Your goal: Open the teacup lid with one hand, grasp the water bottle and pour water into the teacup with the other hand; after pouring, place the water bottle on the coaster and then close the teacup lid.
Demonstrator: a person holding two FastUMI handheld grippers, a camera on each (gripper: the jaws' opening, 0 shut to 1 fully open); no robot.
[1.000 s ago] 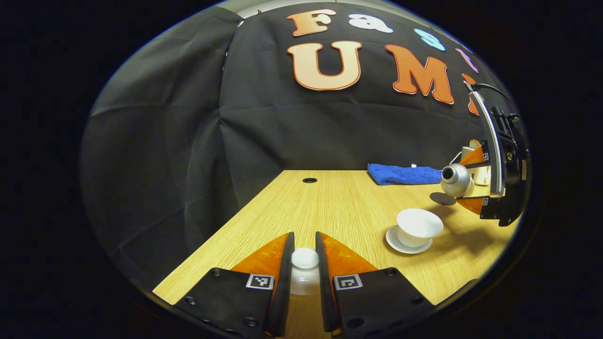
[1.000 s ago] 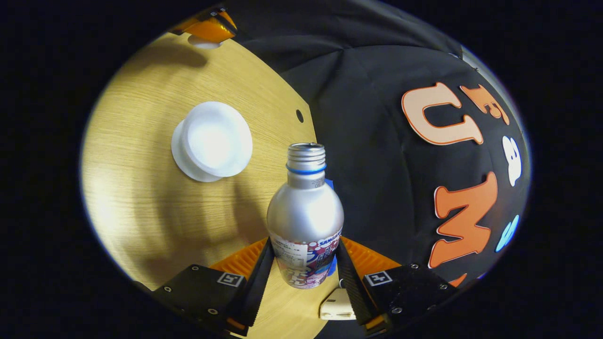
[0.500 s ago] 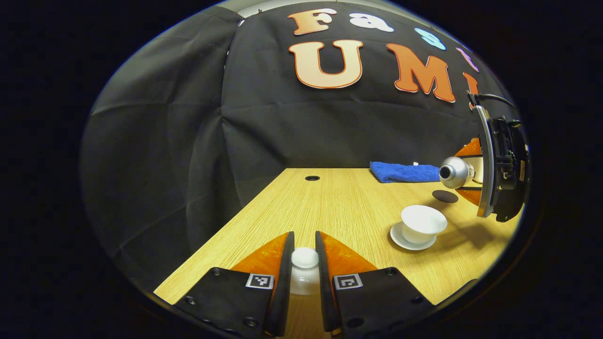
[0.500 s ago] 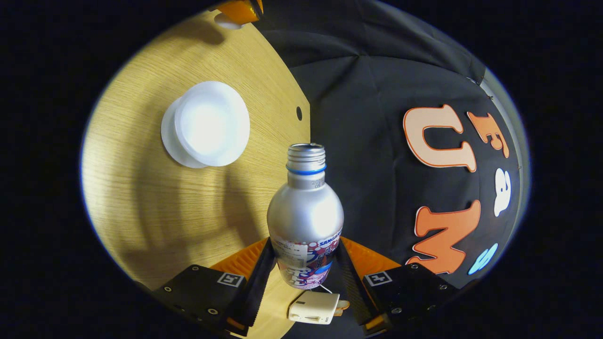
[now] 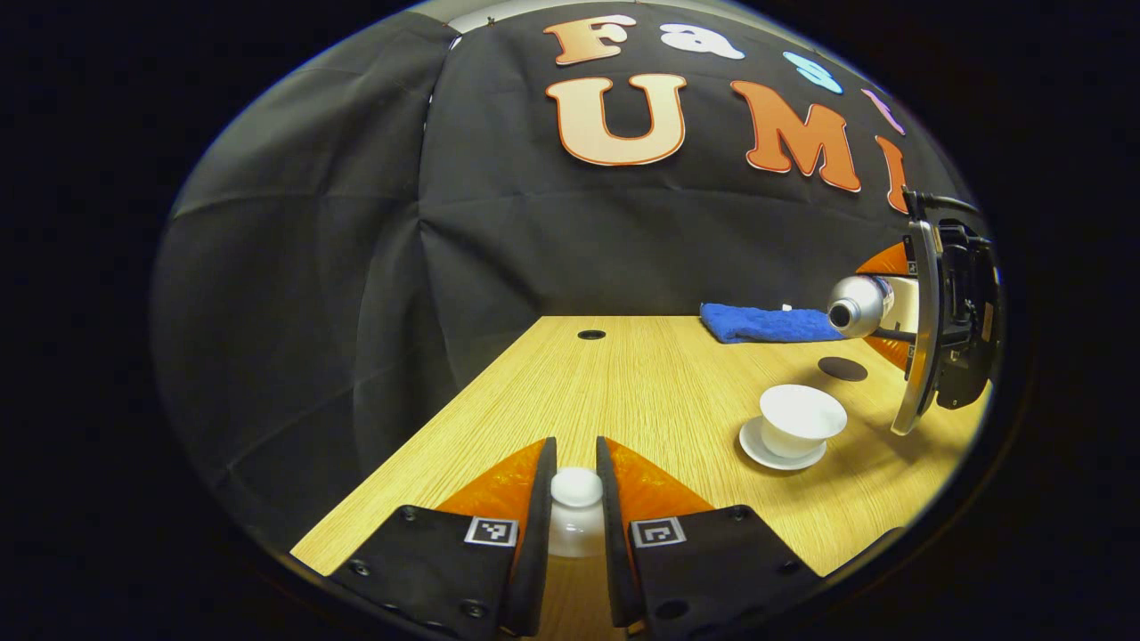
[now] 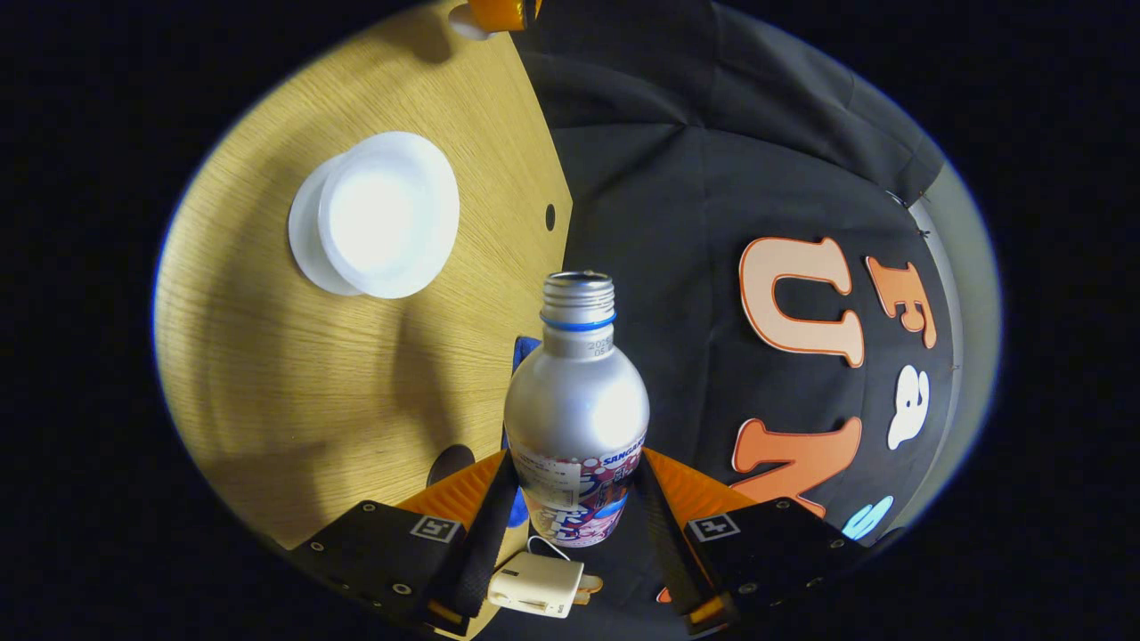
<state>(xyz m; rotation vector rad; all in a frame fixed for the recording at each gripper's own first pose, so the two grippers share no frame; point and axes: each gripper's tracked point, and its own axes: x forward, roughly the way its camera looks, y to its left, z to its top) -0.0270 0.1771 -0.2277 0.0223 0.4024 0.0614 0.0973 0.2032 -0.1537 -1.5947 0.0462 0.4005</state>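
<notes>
Since a second ago we see the right gripper [image 5: 899, 312] has drawn back and up from the teacup [image 5: 799, 419], and the water bottle [image 6: 577, 418] in it has turned closer to level, its open mouth now clear of the cup's rim rather than above it. In the right gripper view both fingers [image 6: 485, 525] press on the bottle's lower body, a smooth, matte silver metal cylinder with a rounded shoulder, a ribbed threaded neck and a printed paper label near the base. Ahead and to the left of this gripper sits the teacup, a plain white glazed bowl shape on a round white saucer [image 6: 307, 236], uncovered. Close beside the left finger a dark flat disc, the coaster [image 6: 450, 463], lies on the pale wood-grain table [image 6: 267, 374], and a blue cloth [image 6: 521, 356] peeks from behind the bottle. A small cream plastic plug [image 6: 534, 588] lies just below the bottle's base. In the left gripper view the left gripper [image 5: 575, 499] is clamped on the white round knob of the teacup lid [image 5: 575, 512], held just above the table, with the cup well ahead to the right and the fuzzy blue cloth folded beyond it.
</notes>
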